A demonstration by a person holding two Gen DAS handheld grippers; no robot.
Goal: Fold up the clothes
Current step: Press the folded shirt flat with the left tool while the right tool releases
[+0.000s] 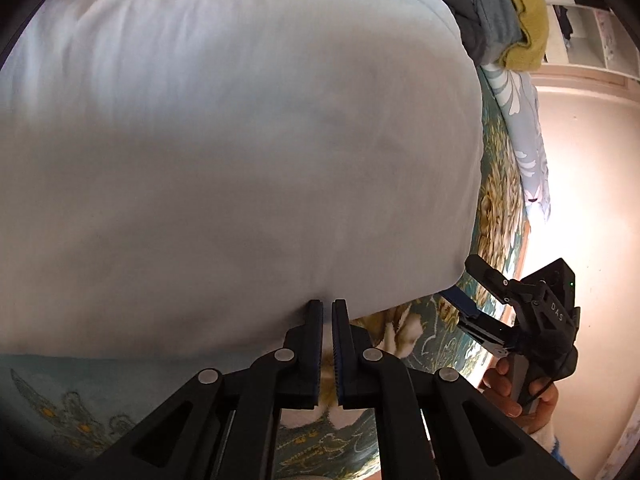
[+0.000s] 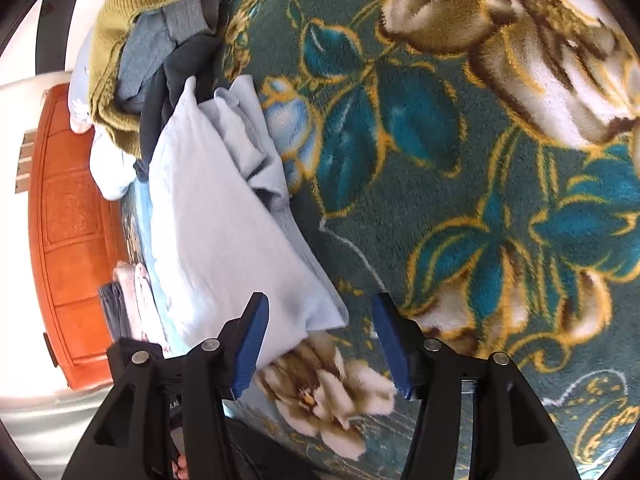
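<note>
While the left hand-held gripper (image 1: 327, 304) pinches the near hem of the pale blue garment (image 1: 240, 152) to anchor it on the floral blanket (image 2: 440, 160), the right hand-held gripper (image 2: 320, 320) hovers wide beside its corner, apparently ready to grasp.

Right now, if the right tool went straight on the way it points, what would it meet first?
Probably the corner of the light blue garment, lying between the open right tool fingers; past it, the floral blanket. Depth is unclear.
</note>
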